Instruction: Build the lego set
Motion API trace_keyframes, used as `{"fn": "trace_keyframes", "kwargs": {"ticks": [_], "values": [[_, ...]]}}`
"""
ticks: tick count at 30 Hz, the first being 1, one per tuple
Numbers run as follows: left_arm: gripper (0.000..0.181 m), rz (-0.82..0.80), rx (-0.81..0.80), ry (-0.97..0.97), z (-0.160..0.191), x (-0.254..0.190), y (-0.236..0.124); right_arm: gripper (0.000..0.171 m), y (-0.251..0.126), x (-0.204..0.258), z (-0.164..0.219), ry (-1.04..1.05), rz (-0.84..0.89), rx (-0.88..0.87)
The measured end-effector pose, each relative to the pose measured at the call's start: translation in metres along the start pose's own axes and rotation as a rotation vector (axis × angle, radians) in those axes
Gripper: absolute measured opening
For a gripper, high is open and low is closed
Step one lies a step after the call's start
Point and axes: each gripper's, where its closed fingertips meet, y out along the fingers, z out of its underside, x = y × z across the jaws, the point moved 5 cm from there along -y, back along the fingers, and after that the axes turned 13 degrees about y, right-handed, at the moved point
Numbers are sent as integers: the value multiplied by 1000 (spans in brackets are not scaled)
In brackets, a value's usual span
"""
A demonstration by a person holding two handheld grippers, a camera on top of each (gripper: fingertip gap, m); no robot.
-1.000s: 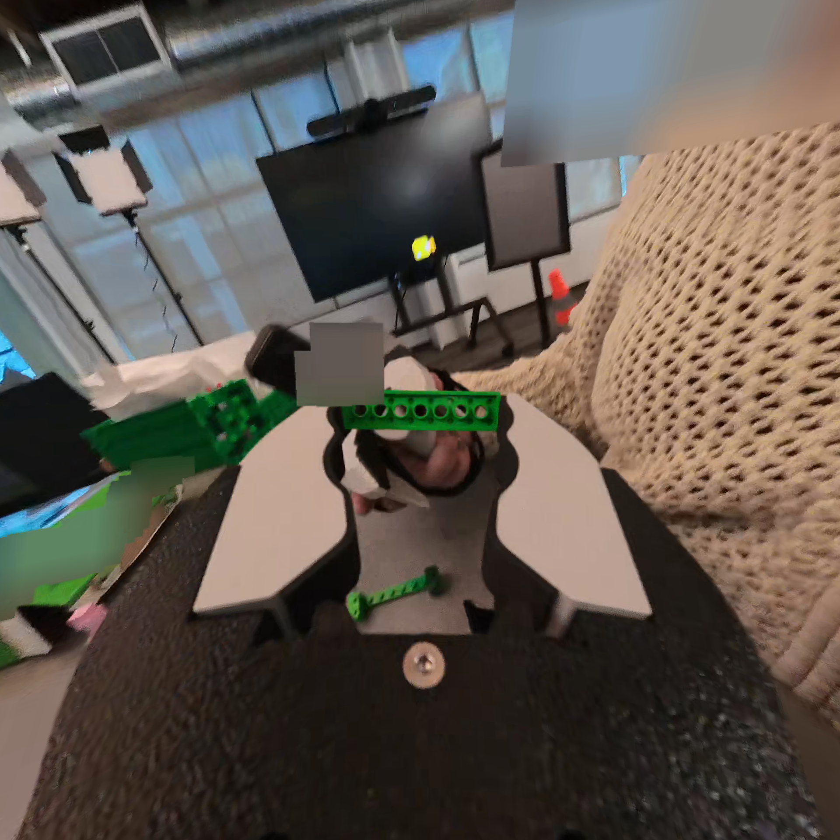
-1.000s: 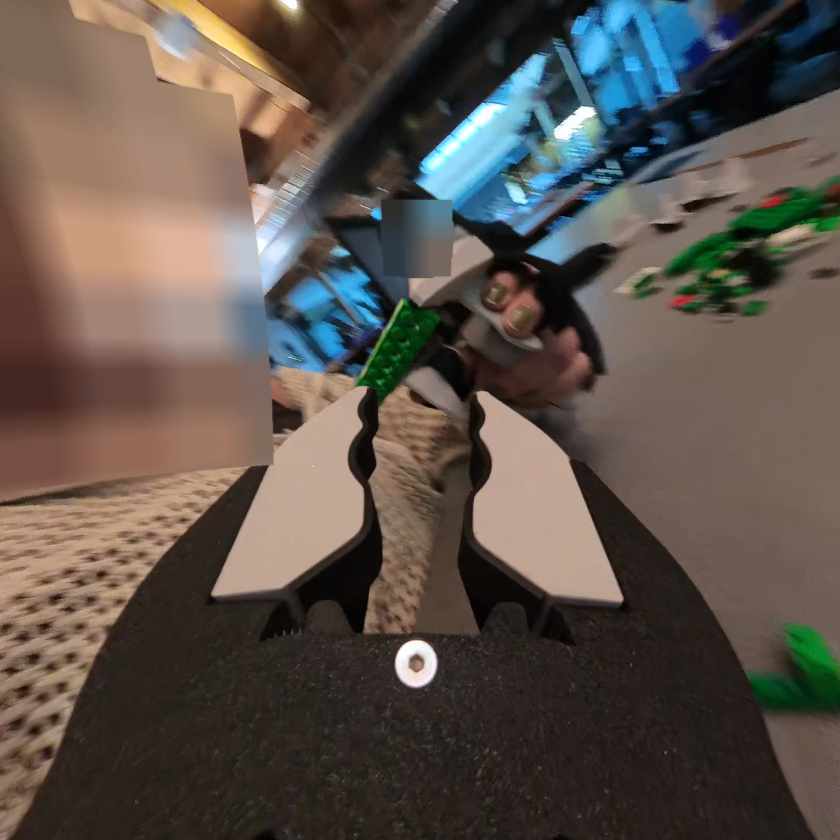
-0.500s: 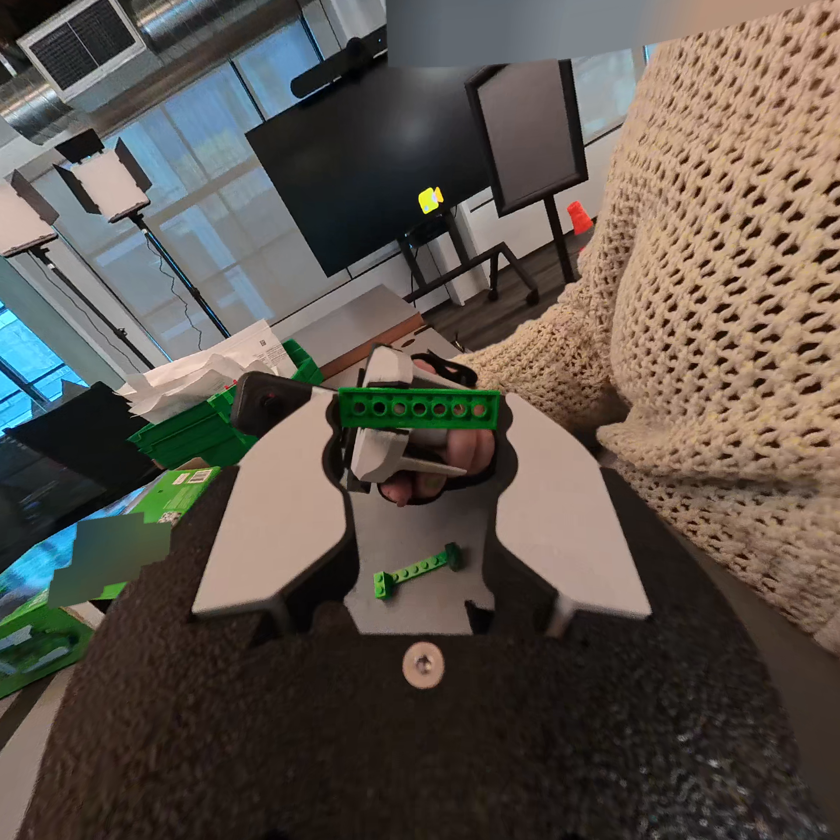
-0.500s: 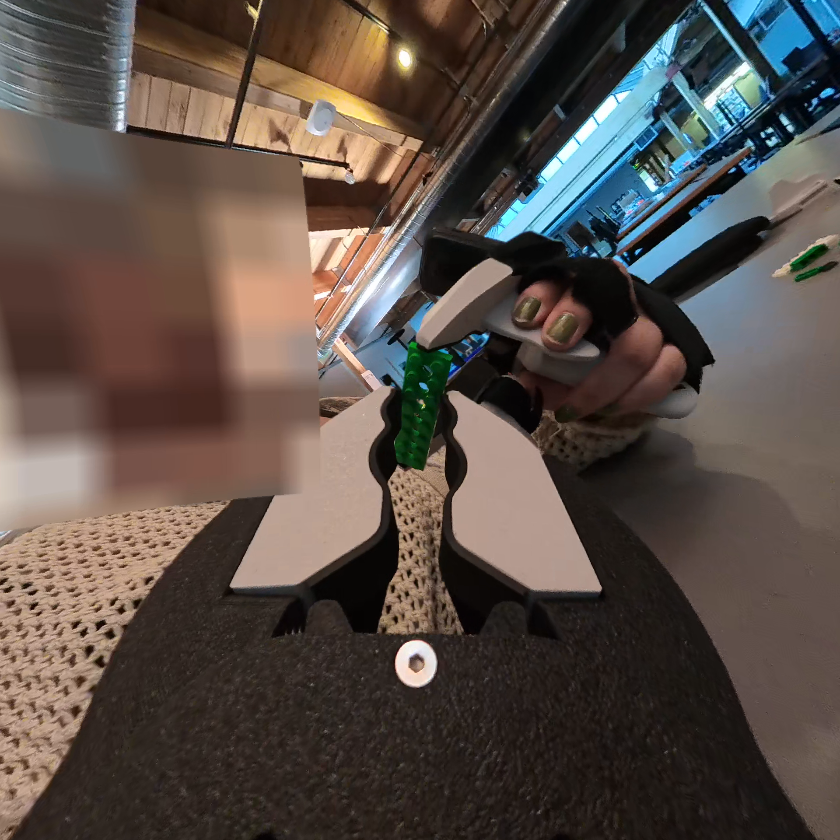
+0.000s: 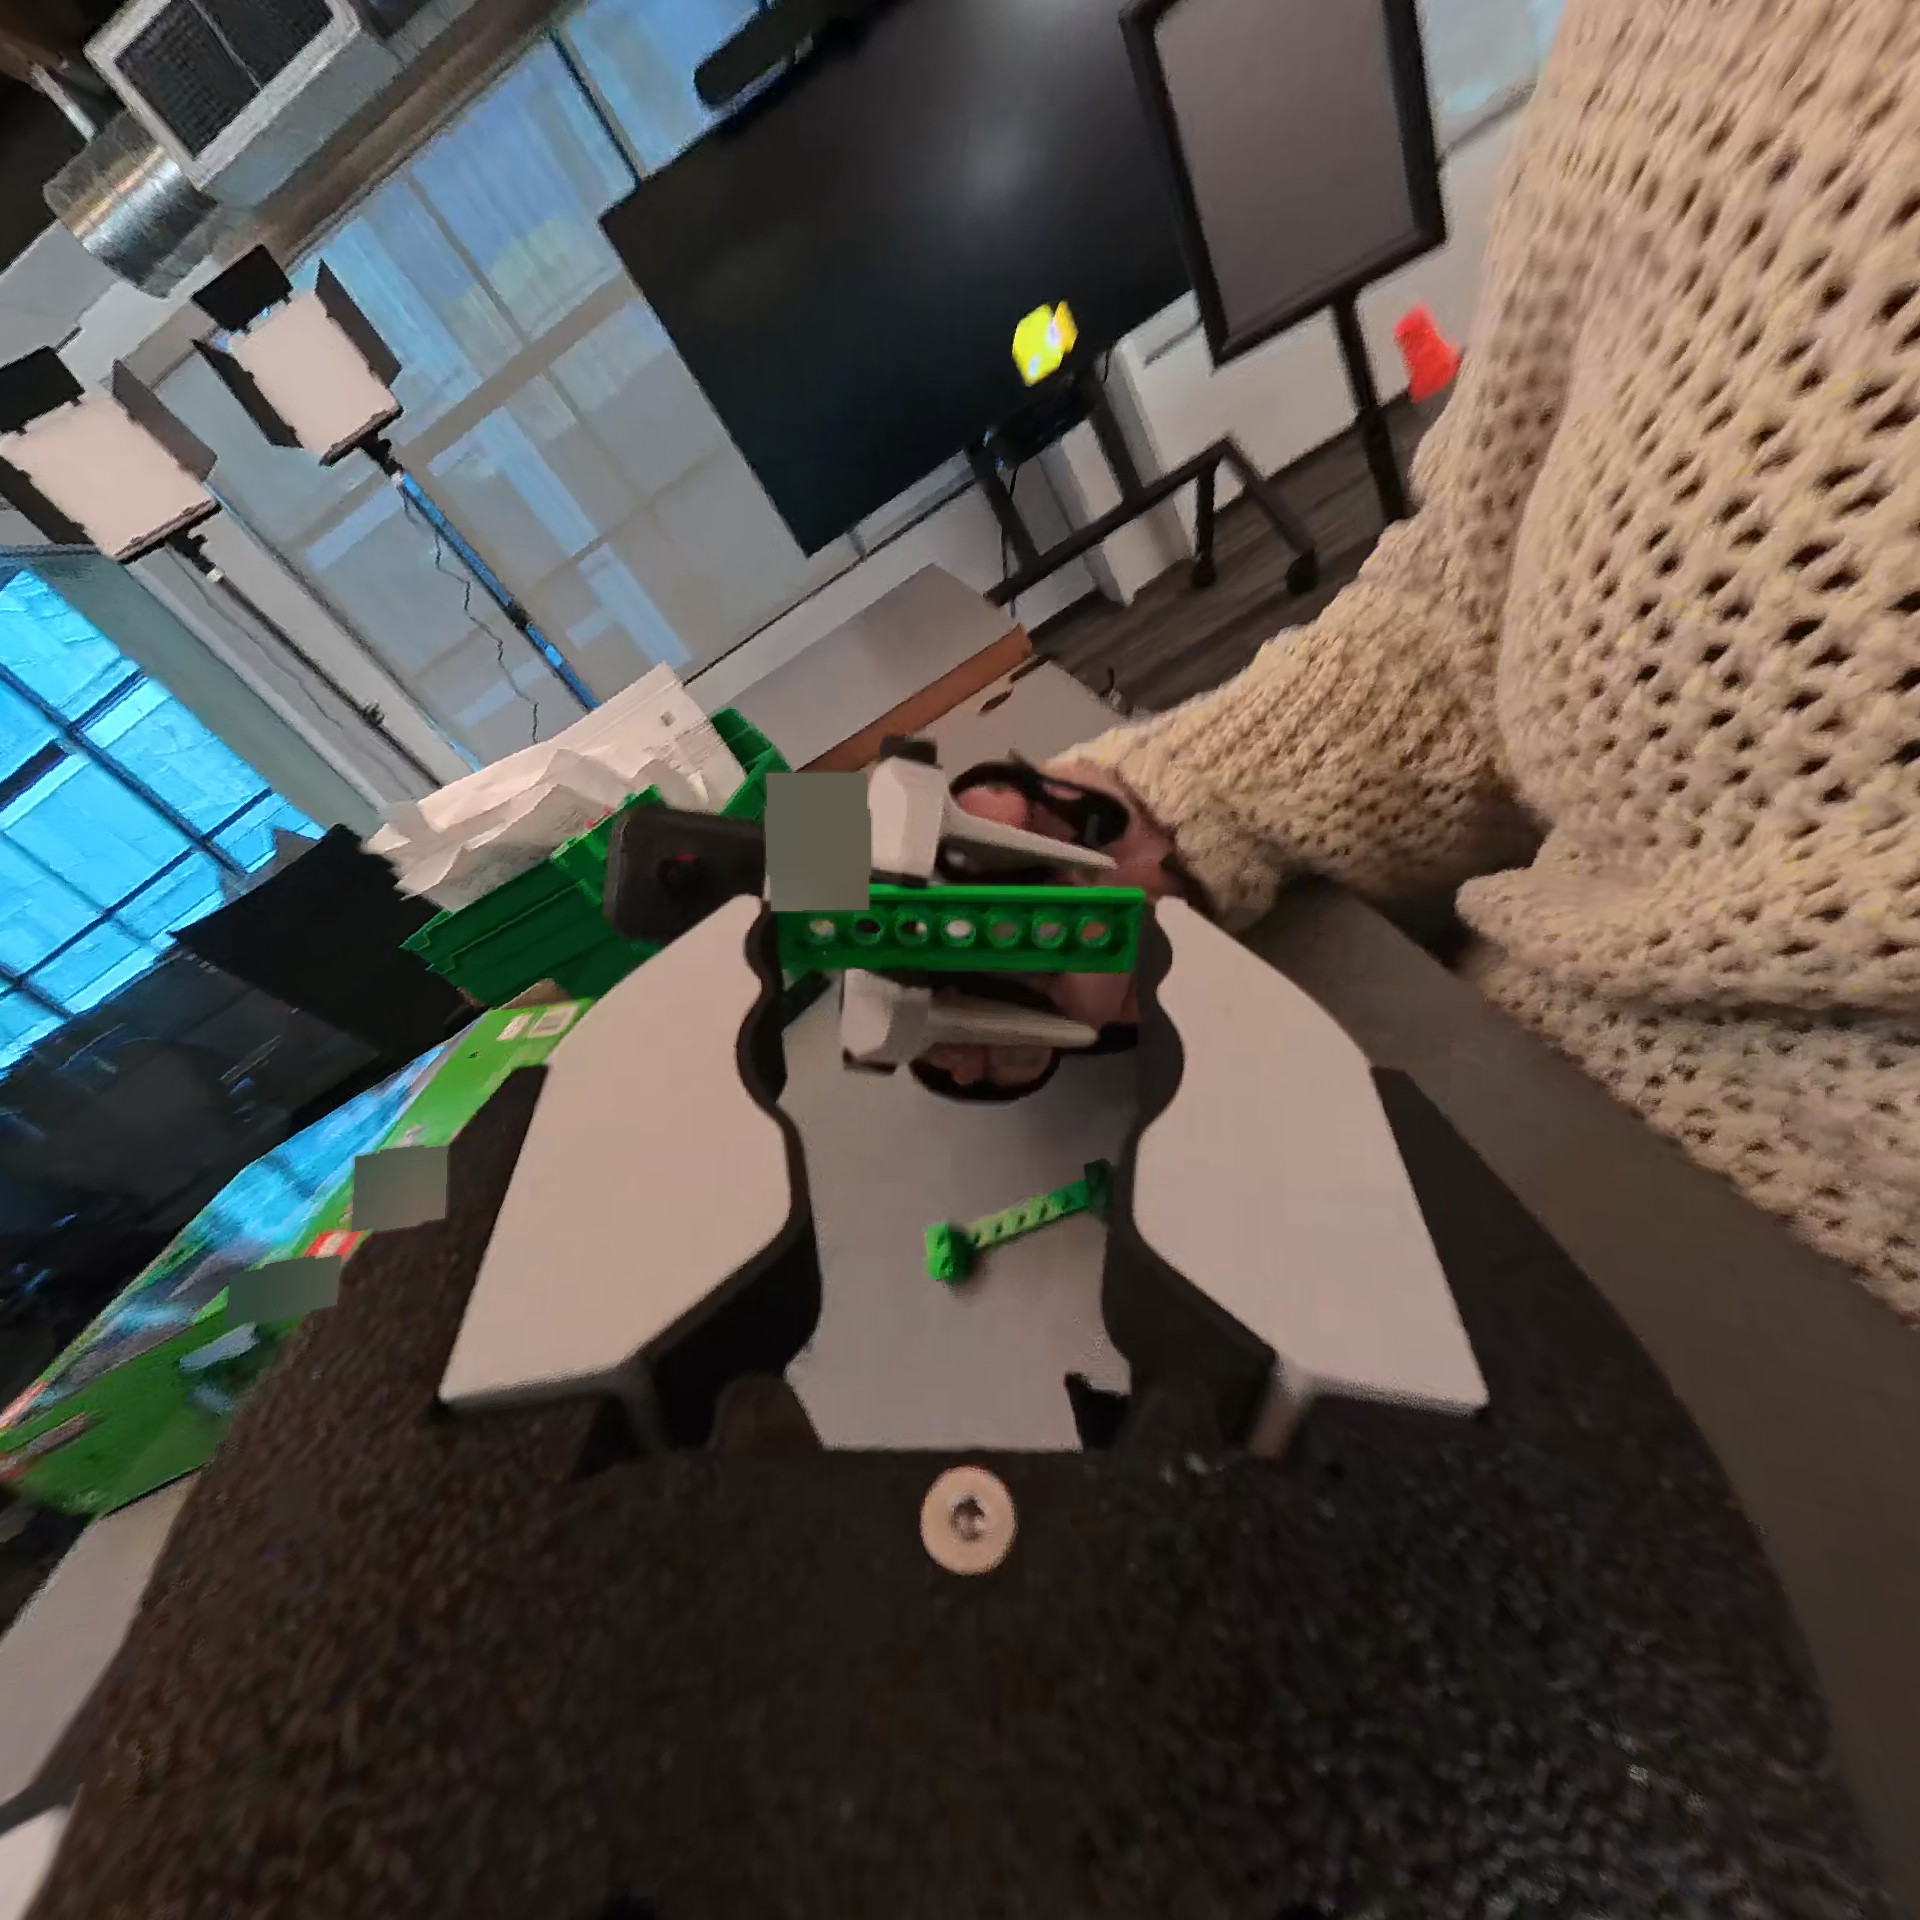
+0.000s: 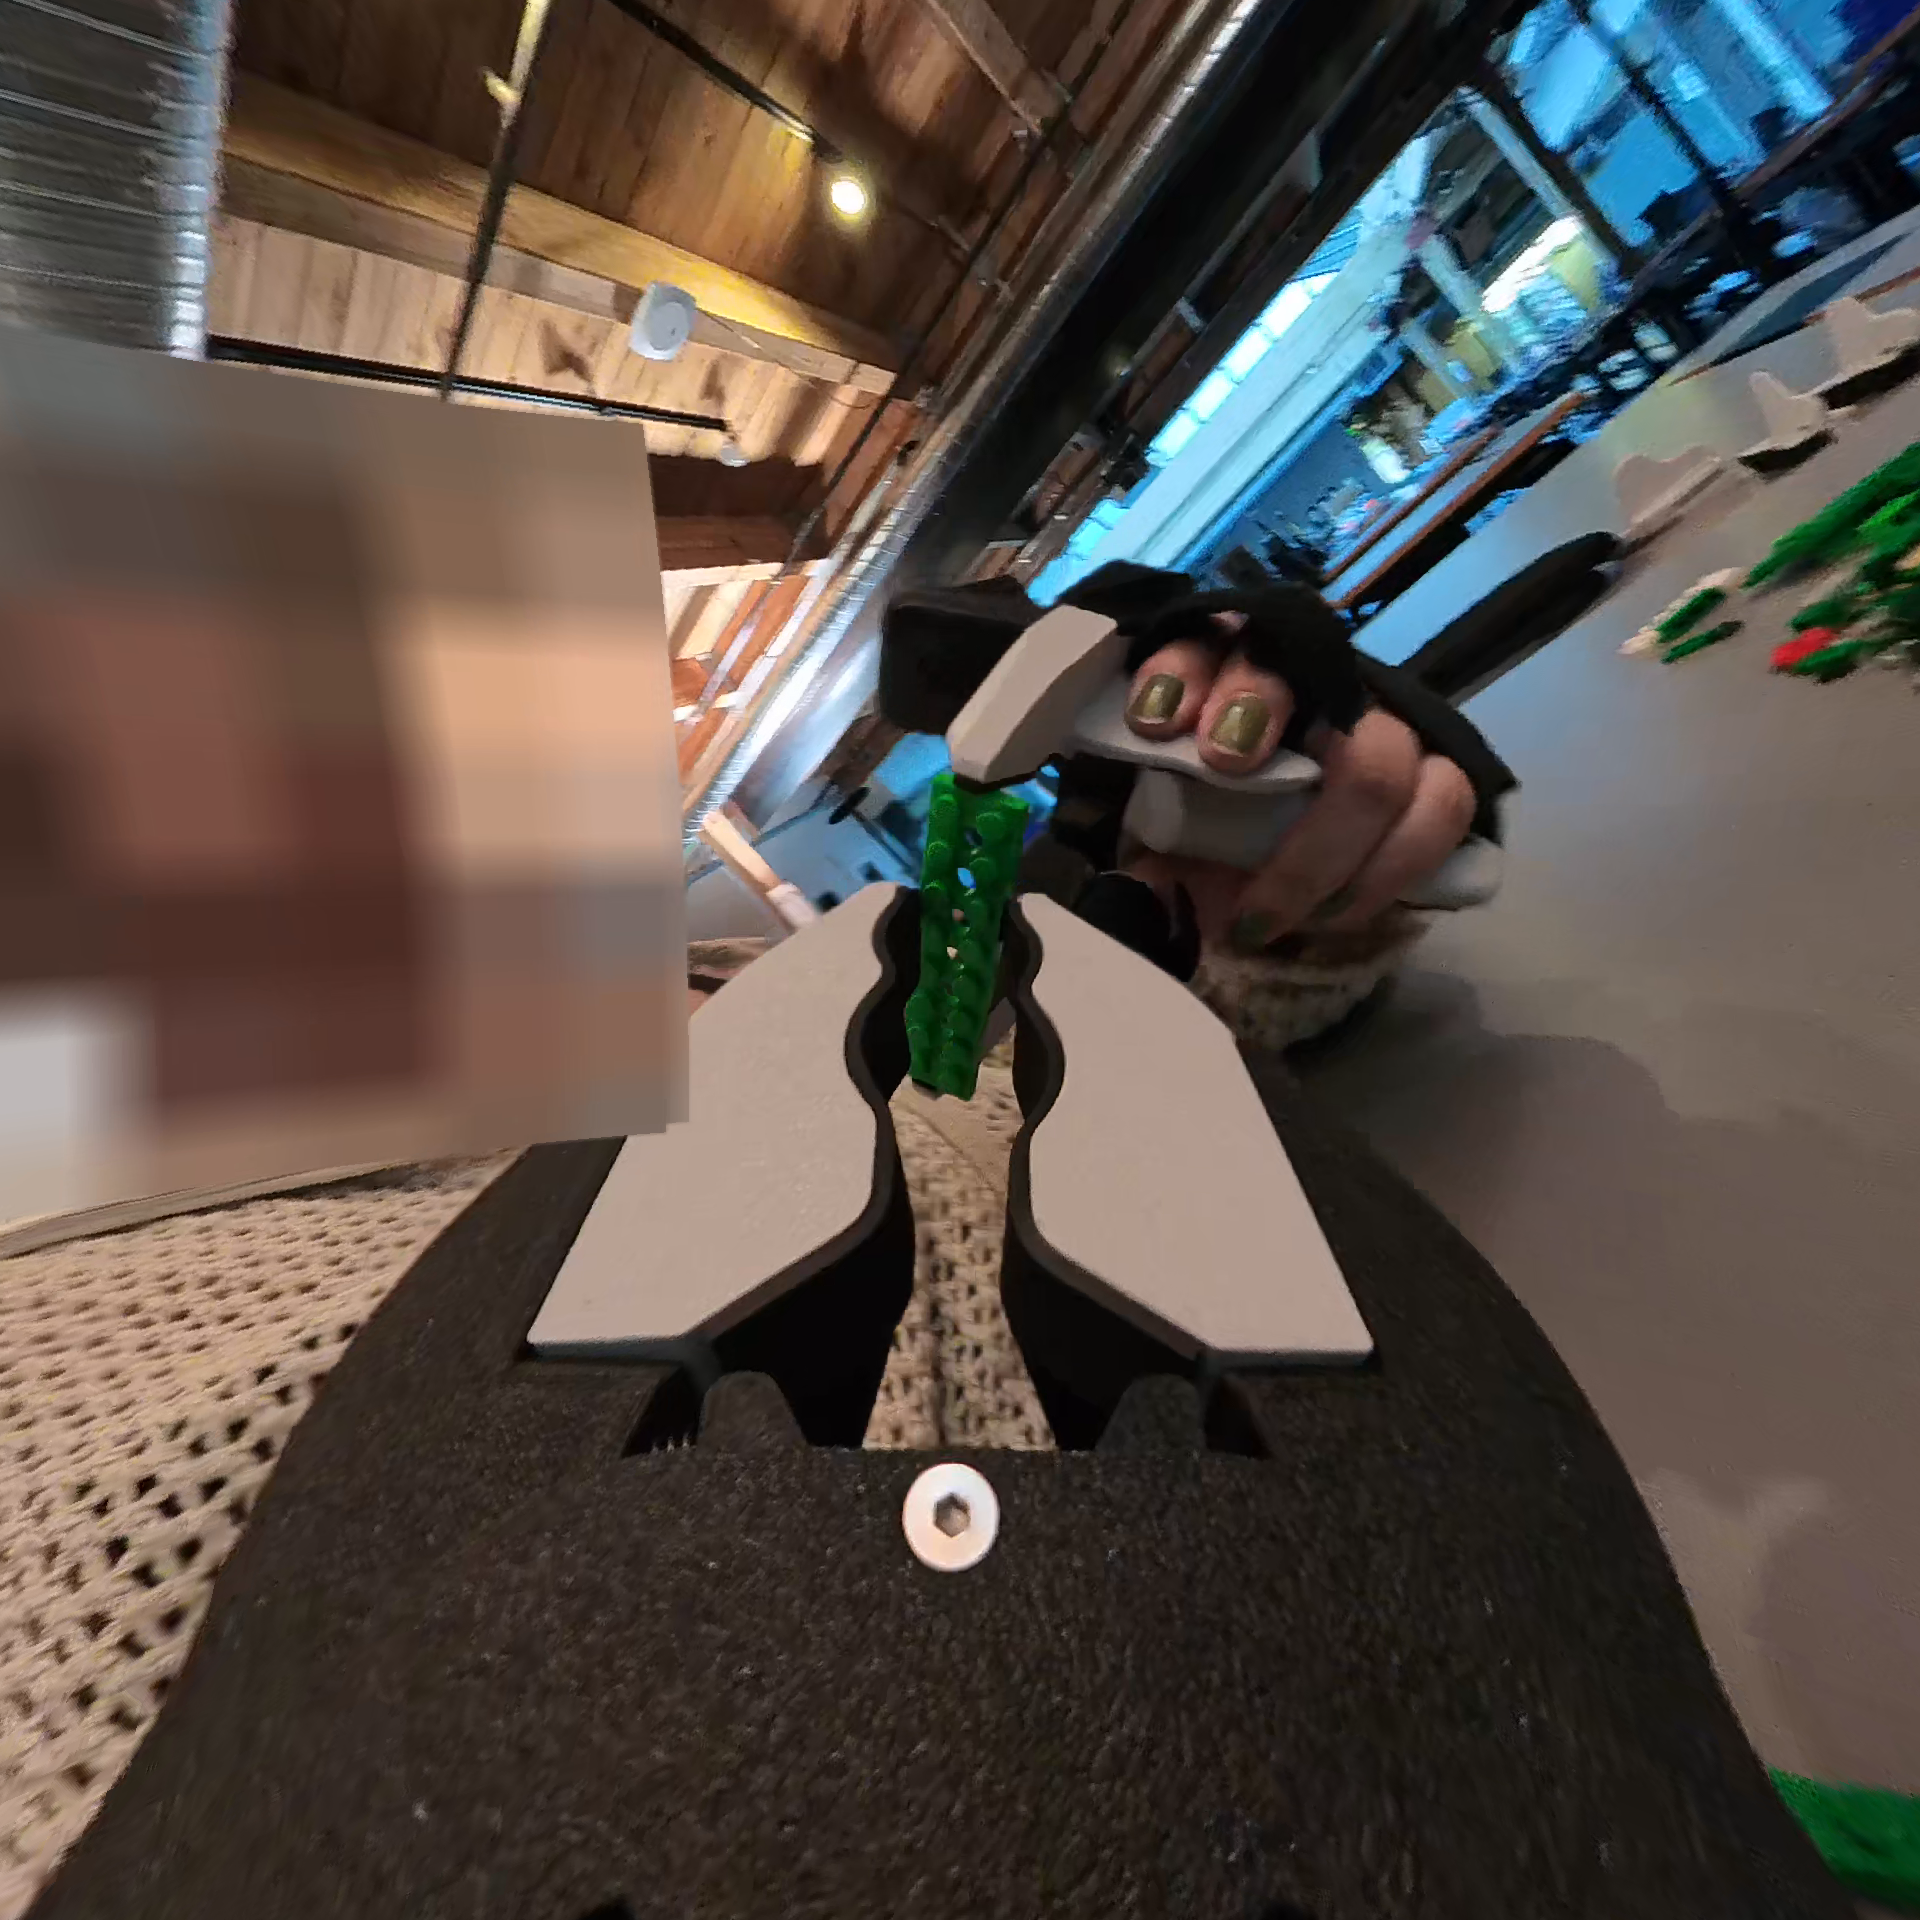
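- Nearby, a small green rod piece (image 5: 1016, 1218) lies on the grey table (image 5: 935, 1361), at about 6 o'clock from the left gripper (image 5: 954, 930) tips.
- At 9 o'clock in the left wrist view sit a green bin (image 5: 520, 925) with white papers (image 5: 561, 790) and a green box (image 5: 156, 1340).
- Loose green pieces (image 6: 1839, 582) lie at 2 o'clock in the right wrist view.
- A cream knit sweater (image 5: 1662, 665) fills the 3 o'clock side.
- A green holed beam (image 5: 956, 928) spans the left gripper's tips end to end, clamped lengthwise.
- The right gripper (image 6: 961, 925) has its fingers closely flanking that beam (image 6: 961, 935); whether they pinch it I cannot tell.
- A gloved hand (image 6: 1299, 748) squeezes the left gripper's handle, at 1 o'clock.
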Motion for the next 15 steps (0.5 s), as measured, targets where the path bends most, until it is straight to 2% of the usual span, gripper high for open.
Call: {"fn": "trace_keyframes", "kwargs": {"ticks": [6, 11, 15], "values": [[68, -52, 294, 190, 23, 1, 0, 15, -16, -11, -12, -136, 298, -74], [86, -82, 435, 292, 36, 2, 0, 15, -21, -18, -13, -175, 469, -52], [88, -48, 513, 371, 42, -4, 1, 15, -23, -26, -11, -199, 587, -21]]}}
